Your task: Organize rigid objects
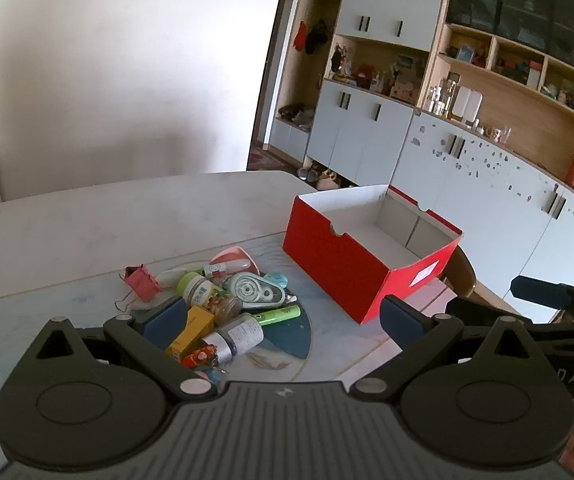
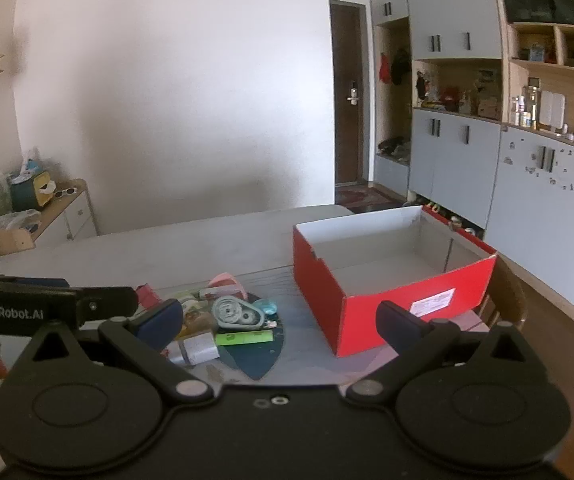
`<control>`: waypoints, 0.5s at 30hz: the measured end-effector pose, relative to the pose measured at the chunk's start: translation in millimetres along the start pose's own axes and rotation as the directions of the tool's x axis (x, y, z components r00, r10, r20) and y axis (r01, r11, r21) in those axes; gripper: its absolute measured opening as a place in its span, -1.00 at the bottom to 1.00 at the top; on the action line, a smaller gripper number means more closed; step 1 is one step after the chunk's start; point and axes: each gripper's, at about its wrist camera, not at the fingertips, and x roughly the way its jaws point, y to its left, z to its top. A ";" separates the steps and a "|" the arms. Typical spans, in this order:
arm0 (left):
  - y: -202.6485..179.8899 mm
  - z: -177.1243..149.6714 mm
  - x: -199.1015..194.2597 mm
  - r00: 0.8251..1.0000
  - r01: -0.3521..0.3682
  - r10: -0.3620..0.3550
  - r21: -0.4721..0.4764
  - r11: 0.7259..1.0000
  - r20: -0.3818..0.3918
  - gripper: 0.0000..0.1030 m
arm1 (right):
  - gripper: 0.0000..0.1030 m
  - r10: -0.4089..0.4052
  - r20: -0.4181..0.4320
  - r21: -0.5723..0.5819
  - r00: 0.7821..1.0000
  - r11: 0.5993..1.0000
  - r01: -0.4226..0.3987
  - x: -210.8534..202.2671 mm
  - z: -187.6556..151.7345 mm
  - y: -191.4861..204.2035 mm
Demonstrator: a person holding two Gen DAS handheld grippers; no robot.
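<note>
Both of your grippers, the left gripper (image 1: 283,316) and the right gripper (image 2: 279,320), have their jaws wide apart and hold nothing. The pile of small rigid objects (image 1: 223,304) lies on the pale table (image 1: 87,216), just before the left jaws and a little to their left side. The open red cardboard box (image 1: 371,256) stands to the right of the pile and looks empty. The green marker (image 1: 279,315) lies with its long axis nearly across your left jaws. I judge your left hand is nearer to the pile.
</note>
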 end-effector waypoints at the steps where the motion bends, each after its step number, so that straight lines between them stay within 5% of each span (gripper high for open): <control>1: 2.5 0.1 0.9 1.000 0.003 -0.003 -0.008 1.000 -0.001 1.00 | 1.00 0.007 -0.005 -0.003 1.000 1.000 -0.007 2.0 0.9 0.9; 15: 40.7 -9.8 20.4 0.998 -0.061 0.059 -0.086 0.994 -0.035 1.00 | 1.00 0.072 -0.082 -0.038 0.994 0.996 -0.076 41.0 4.3 9.8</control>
